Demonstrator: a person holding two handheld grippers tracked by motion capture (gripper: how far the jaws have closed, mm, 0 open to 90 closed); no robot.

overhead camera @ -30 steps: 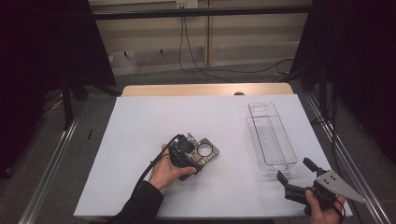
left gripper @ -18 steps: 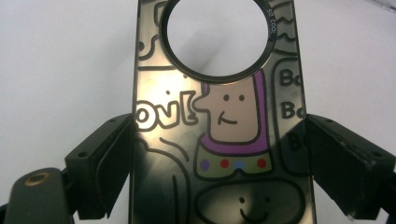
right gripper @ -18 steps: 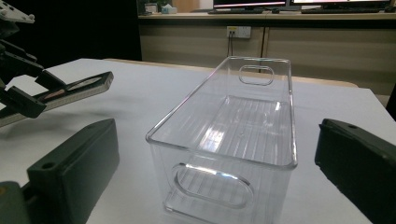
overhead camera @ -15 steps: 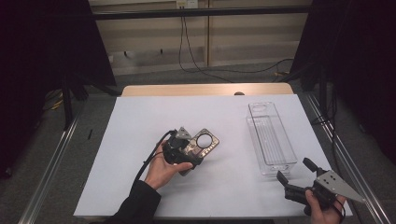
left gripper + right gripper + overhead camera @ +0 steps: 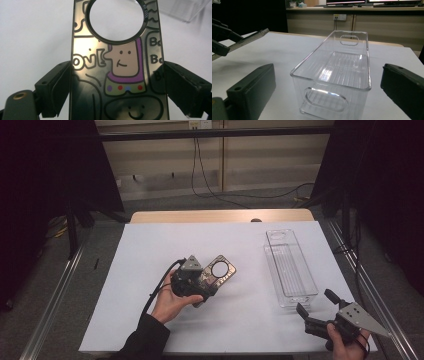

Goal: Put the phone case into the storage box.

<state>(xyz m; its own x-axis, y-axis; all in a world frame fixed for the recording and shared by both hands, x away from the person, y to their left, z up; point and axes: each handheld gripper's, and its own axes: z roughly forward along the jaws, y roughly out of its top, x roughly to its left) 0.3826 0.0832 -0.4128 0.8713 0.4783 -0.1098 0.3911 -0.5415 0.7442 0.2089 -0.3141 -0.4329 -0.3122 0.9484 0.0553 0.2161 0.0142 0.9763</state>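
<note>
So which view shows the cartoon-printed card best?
The left gripper view: the card sits close between the jaws, drawings and round hole legible. The high view shows it small; the right gripper view shows it edge-on.

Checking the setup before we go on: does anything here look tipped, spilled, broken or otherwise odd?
Nothing stands out. The clear bin sits upright and empty on the white table. The left gripper holds the cartoon-printed plate by its edges, lifted and tilted. The right gripper is open near the bin's end.
</note>
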